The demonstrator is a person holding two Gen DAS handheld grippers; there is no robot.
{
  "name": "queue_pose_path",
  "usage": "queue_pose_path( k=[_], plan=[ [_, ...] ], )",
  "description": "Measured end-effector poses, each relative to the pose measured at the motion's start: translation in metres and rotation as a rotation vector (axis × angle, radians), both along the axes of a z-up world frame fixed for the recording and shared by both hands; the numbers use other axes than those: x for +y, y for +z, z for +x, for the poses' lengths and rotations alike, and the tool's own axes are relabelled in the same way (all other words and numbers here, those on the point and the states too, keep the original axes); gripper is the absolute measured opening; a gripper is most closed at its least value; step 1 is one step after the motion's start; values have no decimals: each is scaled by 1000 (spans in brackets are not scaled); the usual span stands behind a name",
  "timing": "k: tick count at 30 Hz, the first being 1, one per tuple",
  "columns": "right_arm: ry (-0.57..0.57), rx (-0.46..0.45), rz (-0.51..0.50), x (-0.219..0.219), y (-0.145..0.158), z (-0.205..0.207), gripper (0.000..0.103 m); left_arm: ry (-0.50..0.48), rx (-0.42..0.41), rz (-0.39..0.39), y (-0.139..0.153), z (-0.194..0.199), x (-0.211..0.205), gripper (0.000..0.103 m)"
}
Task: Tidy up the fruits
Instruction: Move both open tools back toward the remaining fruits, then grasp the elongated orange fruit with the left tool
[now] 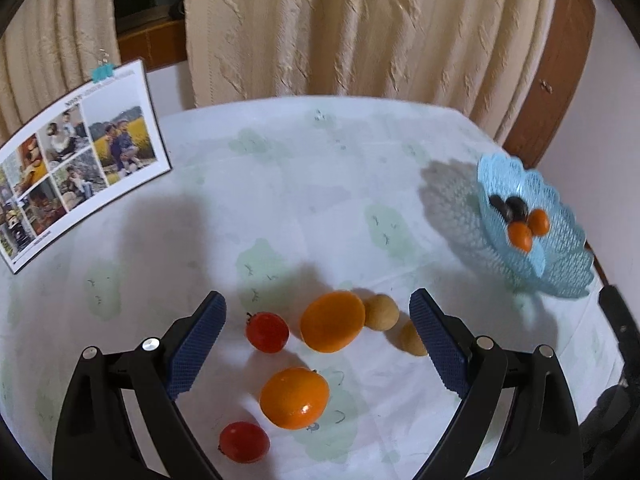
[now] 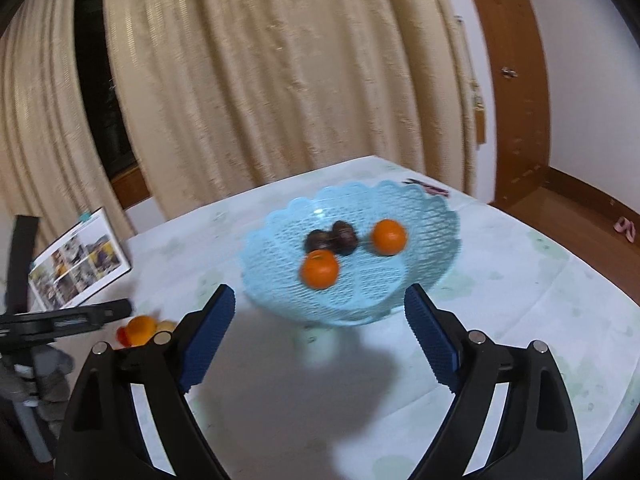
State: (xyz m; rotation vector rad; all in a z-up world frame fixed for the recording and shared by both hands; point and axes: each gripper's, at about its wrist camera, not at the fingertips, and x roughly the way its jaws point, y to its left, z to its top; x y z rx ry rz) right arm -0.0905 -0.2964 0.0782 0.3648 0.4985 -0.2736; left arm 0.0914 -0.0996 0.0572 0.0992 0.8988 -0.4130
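Left gripper (image 1: 318, 334) wide open, nothing held — we hover over loose fruits on tablecloth (image 1: 320, 184). Right gripper (image 2: 320, 332) also open and empty, facing blue basket (image 2: 424, 276), which holds two oranges and dark fruits. We judge big orange fruit (image 1: 333, 321) light, smooth, maybe slippery — take across its middle. Red tomato (image 1: 267, 332) looks soft, glossy; we squeeze gently. Tan round fruit (image 1: 381, 312) touches orange one.

Perforated plastic basket (image 2: 432, 216), glossy fruit.
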Motion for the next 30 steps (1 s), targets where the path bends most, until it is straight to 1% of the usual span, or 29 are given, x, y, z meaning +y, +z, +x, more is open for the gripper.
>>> queue_pose_path(
  k=[2, 5, 10, 12, 14, 15, 16, 17, 19, 25, 28, 30],
  plan=[
    [26, 6, -5, 7, 0, 3, 88, -22, 8, 21, -8, 1, -3, 78],
    [66, 21, 1, 14, -2, 7, 88, -54, 16, 32, -17, 2, -7, 70],
    [108, 45, 38, 17, -6, 13, 88, -112, -22, 52, -22, -3, -13, 69],
    [130, 54, 48, 20, -7, 16, 88, -127, -34, 59, -23, -5, -15, 67],
    [154, 63, 44, 25, -7, 19, 88, -138, -45, 67, -24, -6, -16, 59],
    [164, 66, 41, 27, -7, 20, 88, -142, -48, 68, -24, -5, -16, 57],
    [178, 70, 34, 31, -6, 21, 88, -143, -50, 69, -24, -5, -16, 53],
    [188, 73, 30, 33, -6, 22, 88, -144, -51, 69, -25, -5, -15, 47],
    [207, 80, 22, 39, -6, 25, 88, -147, -35, 65, -27, -2, -15, 41],
    [285, 115, 14, 57, -9, 36, 88, -132, -33, 58, -25, -1, -11, 39],
    [326, 144, 16, 64, -14, 43, 88, -109, -37, 44, -18, 1, -6, 33],
    [357, 165, 20, 70, -18, 49, 88, -95, -48, 24, -9, 1, 0, 33]
  ],
)
